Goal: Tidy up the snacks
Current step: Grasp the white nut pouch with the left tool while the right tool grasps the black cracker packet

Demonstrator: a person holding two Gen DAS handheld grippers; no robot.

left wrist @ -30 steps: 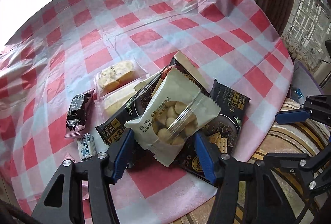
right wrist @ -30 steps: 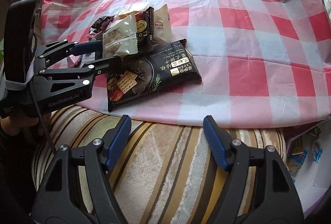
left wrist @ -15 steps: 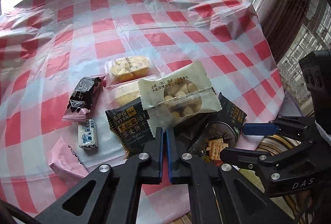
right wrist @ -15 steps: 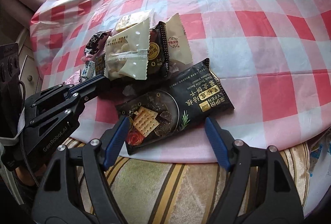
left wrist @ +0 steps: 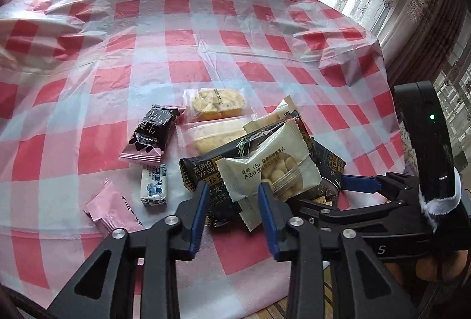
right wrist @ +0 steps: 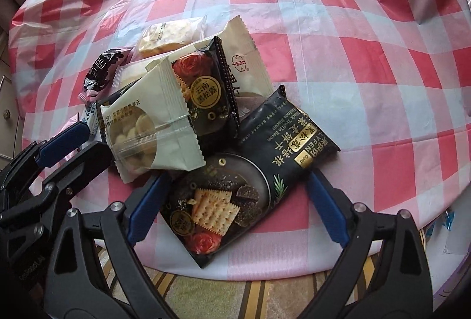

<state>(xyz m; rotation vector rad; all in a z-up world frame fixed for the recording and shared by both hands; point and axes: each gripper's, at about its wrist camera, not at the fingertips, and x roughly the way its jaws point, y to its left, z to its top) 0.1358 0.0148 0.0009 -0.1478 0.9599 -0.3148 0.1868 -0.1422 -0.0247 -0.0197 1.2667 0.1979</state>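
A pile of snack packets lies near the table's front edge. A cream packet of small round biscuits (left wrist: pixel 270 171) rests on top of a black LYFEN cracker packet (left wrist: pixel 203 171); it also shows in the right wrist view (right wrist: pixel 150 127). My left gripper (left wrist: pixel 232 210) is open, its jaws on either side of the cream packet's near corner, not gripping it. My right gripper (right wrist: pixel 235 204) is open wide, its fingers either side of a second black cracker packet (right wrist: pixel 244 177) at the table edge. A black rose packet (right wrist: pixel 206 92) and a cream packet (right wrist: pixel 250 62) lie behind.
Two clear packets of yellow cakes (left wrist: pixel 215 104), a black-and-pink chocolate packet (left wrist: pixel 153 130), a small white-blue candy (left wrist: pixel 154 186) and a pink sachet (left wrist: pixel 112 210) lie left of the pile. The red-and-white checked cloth (left wrist: pixel 206 33) covers the round table. A striped rug (right wrist: pixel 265 295) lies below.
My left gripper was shut on the cream biscuit packet half a second ago; now it has opened and the packet rests on the pile. My right gripper has moved forward around the black cracker packet.
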